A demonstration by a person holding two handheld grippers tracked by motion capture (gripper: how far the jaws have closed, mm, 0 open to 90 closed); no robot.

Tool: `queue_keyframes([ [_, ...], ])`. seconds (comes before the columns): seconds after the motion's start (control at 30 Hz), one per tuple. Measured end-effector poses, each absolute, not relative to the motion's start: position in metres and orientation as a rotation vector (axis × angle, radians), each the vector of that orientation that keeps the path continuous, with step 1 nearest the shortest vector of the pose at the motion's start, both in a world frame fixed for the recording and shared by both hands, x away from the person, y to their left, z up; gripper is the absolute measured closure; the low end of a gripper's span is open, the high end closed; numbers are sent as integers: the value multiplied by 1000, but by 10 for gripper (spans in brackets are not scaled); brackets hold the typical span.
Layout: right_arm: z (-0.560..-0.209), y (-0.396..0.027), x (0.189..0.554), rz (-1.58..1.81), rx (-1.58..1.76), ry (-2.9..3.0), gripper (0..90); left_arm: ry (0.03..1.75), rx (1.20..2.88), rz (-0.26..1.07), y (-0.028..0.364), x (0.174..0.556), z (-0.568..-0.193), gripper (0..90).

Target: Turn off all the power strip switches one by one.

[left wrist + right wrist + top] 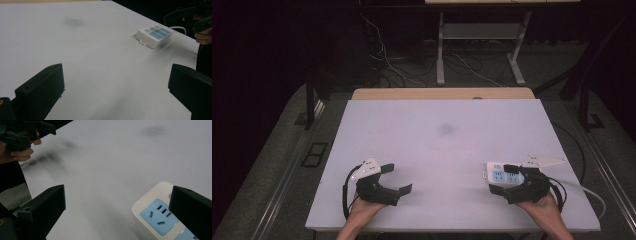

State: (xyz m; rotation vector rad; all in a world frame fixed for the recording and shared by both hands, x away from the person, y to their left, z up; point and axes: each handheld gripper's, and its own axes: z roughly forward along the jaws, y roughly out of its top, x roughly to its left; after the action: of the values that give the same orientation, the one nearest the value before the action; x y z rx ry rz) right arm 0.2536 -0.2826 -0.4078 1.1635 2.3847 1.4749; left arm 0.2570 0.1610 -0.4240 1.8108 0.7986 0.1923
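Right gripper [501, 179], jaws wide, sits over a white power strip [504, 174] (blue sockets) on the table [442, 150]. Left gripper [396, 178], also wide, holds nothing, well apart.

Black grippers [396, 180], seemingly white-topped.

Lab or recording room. Dark curtained walls past far edge of white table [442, 115], well beyond both grippers. Grey carpet, loose cables [387, 60] on floor, metal legs of second desk [440, 50] behind.
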Motion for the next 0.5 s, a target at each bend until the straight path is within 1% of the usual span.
queue_keyframes([
  [0.5,-392,-290,262,1427,1173,2410,6,816,1796,196,164,258,-424,0],
])
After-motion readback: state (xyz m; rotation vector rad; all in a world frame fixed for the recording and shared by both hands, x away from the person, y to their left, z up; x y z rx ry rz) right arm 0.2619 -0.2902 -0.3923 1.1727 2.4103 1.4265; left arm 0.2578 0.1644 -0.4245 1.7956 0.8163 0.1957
